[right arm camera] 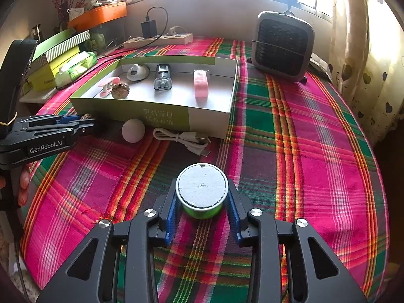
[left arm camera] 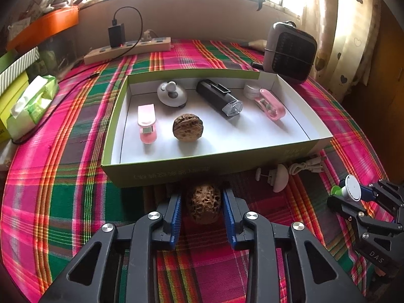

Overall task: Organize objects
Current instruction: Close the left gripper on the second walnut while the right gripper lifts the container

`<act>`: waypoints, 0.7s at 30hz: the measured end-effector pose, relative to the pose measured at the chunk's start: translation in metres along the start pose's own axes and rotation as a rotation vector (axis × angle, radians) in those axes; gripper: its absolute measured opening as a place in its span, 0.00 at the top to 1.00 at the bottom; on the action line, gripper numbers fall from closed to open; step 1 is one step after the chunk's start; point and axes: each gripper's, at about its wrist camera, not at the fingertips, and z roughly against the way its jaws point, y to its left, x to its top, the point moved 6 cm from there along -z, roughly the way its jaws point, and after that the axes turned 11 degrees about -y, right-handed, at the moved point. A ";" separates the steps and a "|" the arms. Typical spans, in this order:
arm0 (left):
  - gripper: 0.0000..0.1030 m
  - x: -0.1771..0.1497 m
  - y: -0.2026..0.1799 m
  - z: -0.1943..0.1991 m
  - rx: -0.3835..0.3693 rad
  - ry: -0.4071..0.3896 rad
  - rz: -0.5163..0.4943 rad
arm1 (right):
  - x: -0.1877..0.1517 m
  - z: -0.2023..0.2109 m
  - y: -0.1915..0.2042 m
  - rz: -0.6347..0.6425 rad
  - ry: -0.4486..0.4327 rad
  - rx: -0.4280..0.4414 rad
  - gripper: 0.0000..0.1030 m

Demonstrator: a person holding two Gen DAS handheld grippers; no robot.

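A brown walnut [left arm camera: 204, 205] lies on the plaid cloth just in front of the green-sided open box [left arm camera: 202, 170], and my left gripper [left arm camera: 202, 197] is shut on it with its blue pads at either side. In the right wrist view my right gripper [right arm camera: 203, 189] is shut on a green spool with a white round top [right arm camera: 202, 185]. The left wrist view shows that same spool [left arm camera: 352, 189] at the far right. The box holds a second walnut [left arm camera: 187, 127], a pink clip [left arm camera: 147, 123], a black flashlight [left arm camera: 219, 97], a white round gadget [left arm camera: 171, 93] and a pink case [left arm camera: 269, 103].
A white knob [right arm camera: 133, 130] and a coiled white cable [right arm camera: 186, 139] lie against the box front. A grey heater [right arm camera: 282, 45] stands at the back right, a power strip [right arm camera: 159, 39] at the back, a tissue pack [left arm camera: 32, 103] and stacked boxes on the left.
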 end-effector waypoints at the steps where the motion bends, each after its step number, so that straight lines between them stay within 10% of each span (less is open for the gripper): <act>1: 0.74 0.000 0.000 0.000 -0.001 0.000 0.001 | 0.000 0.000 0.000 0.000 0.000 0.000 0.66; 21: 0.74 0.000 0.001 0.001 -0.002 0.000 0.004 | 0.000 0.001 0.000 -0.002 -0.001 0.000 0.66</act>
